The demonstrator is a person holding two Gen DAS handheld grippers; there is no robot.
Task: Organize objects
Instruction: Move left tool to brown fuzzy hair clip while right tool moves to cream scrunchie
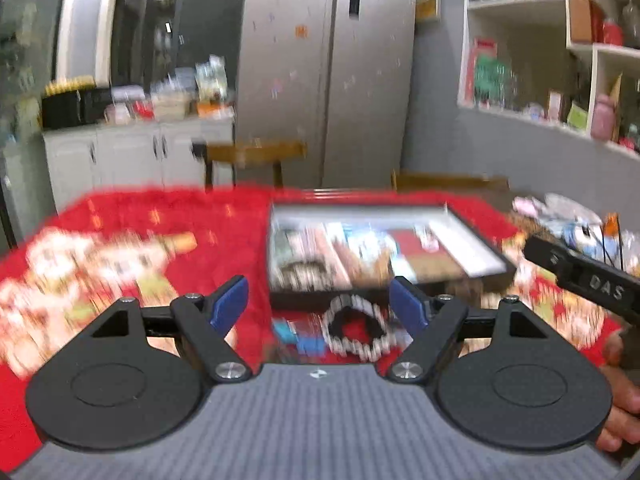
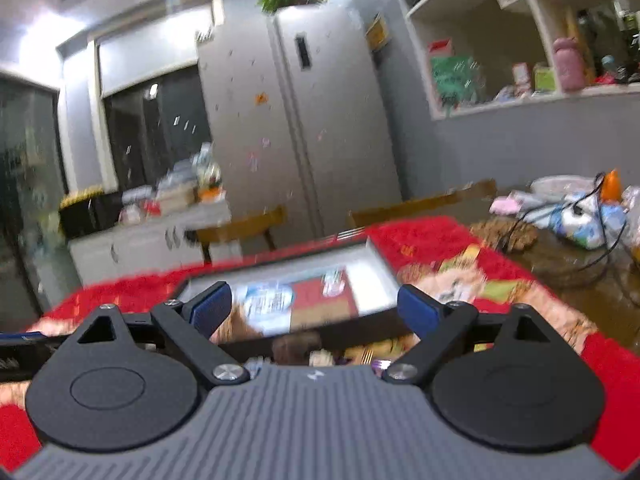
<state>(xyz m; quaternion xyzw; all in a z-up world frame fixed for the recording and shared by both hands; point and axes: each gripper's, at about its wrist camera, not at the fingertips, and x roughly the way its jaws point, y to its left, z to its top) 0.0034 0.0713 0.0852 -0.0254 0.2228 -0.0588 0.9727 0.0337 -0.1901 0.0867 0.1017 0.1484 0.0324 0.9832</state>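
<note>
Red-clothed counter (image 1: 224,216), black tray (image 1: 492,248) mid-counter, both tongs empty.
Tray holds blurred packets; a black-and-white ring-shaped bracelet (image 1: 356,332) lies on the cloth just beside the tray's near edge. Left tongs (image 1: 319,302) spread above it; right tongs (image 2: 314,306) spread, pinching nothing.

On the counter (image 1: 224,220), the black-framed tray (image 1: 486,246) is blocking the way ahead, and its wall is standing just beyond a beaded ring (image 1: 356,330). Left of the tray, red cloth is lying flat and passable. Cables and clutter (image 2: 576,216) are crowding the right end.
</note>
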